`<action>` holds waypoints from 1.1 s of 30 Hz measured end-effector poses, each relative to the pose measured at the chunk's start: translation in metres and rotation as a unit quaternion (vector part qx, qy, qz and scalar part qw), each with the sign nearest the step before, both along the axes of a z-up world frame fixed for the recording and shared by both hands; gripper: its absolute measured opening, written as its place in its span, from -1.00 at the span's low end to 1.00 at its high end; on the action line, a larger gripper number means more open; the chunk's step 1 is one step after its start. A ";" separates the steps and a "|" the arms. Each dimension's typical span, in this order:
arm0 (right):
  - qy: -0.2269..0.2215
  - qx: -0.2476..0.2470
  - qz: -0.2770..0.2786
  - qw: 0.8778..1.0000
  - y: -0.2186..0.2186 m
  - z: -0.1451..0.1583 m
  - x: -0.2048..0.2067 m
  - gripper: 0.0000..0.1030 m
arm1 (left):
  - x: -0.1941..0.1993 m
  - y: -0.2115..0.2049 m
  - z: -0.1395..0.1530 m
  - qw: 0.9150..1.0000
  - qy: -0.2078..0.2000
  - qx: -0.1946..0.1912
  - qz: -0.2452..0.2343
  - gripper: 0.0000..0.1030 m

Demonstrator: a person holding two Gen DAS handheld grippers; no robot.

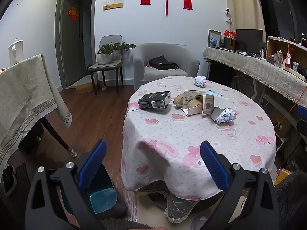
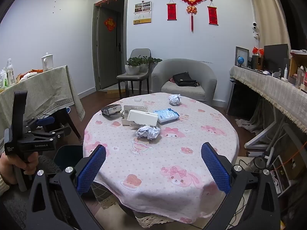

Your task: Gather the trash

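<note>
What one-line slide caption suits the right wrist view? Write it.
Open right tongs face a round pink-patterned table strewn with crumpled paper balls, a white cardboard box and a black carton.

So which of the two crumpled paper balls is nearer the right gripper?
The paper ball just in front of the white box, nearer the right gripper. The other ball lies by the table's far edge, toward the armchair.

"GenRobot.AI" on left tool (image 2: 43, 127)

The right claw (image 2: 153, 163) hangs spread wide above the table (image 2: 153, 172), near a crumpled foil ball (image 2: 148, 131).
</note>
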State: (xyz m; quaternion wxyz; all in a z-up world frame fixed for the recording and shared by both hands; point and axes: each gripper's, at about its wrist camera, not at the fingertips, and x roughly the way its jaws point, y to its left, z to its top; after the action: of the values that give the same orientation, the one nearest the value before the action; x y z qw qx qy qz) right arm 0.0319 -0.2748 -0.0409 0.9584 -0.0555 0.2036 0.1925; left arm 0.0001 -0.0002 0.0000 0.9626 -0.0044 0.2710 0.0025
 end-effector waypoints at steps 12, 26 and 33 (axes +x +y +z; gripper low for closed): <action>-0.001 0.000 0.000 1.000 0.000 0.000 0.000 0.95 | 0.003 0.001 -0.003 1.000 -0.002 -0.001 0.001 0.93; 0.000 -0.002 0.000 1.000 0.000 0.000 0.000 0.95 | 0.001 0.002 -0.001 1.000 0.000 -0.004 0.004 0.93; 0.000 -0.003 0.000 1.000 0.000 0.000 0.000 0.95 | 0.000 0.001 -0.002 1.000 0.002 -0.004 0.004 0.93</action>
State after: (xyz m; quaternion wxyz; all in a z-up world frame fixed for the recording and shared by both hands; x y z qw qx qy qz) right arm 0.0318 -0.2747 -0.0406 0.9583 -0.0579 0.2036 0.1918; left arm 0.0005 0.0009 -0.0022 0.9621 -0.0093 0.2726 0.0049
